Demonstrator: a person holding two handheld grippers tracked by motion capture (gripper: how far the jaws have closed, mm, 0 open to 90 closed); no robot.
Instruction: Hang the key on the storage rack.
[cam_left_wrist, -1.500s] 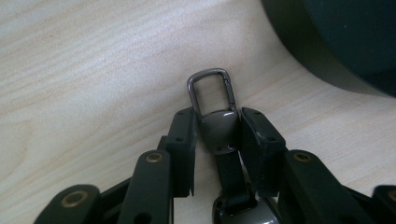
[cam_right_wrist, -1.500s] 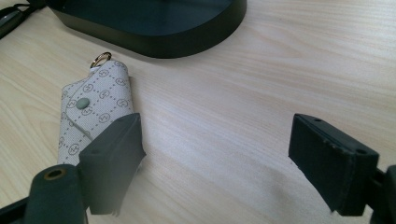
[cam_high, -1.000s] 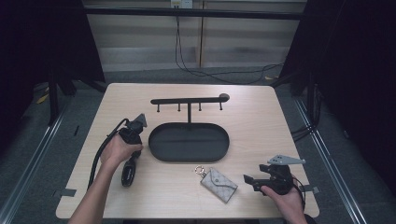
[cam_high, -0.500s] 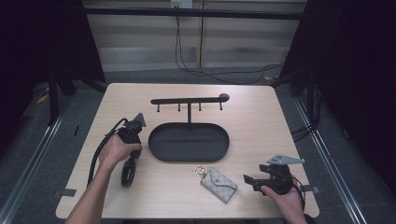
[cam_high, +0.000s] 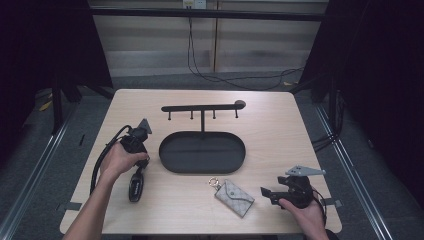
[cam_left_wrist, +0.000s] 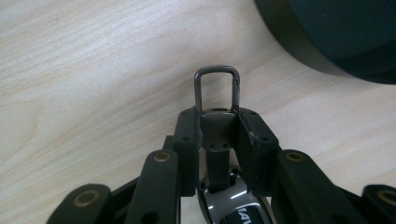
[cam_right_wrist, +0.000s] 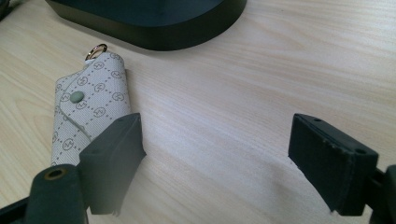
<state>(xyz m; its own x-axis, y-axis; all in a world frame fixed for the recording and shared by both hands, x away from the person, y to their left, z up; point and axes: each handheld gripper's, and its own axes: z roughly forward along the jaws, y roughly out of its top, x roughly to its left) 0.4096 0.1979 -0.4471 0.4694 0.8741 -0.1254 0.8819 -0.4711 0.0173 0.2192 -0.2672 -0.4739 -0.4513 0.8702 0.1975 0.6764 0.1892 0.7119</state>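
While our left gripper (cam_left_wrist: 217, 123) is clamped on the neck of the car key fob (cam_high: 135, 184), just below its metal loop (cam_left_wrist: 217, 86), the fob's long axis trails back toward us on the table (cam_high: 280, 120). The hook rack (cam_high: 202, 107) lies ahead and to the right, beyond the oval tray (cam_high: 202, 152). Our right gripper (cam_high: 267, 192) rests wide and empty beside the key pouch (cam_high: 234, 196).

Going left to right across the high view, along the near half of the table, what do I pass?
Left hand-held gripper, shut on the black key fob → oval black tray → patterned key pouch → right hand-held gripper, jaws open.
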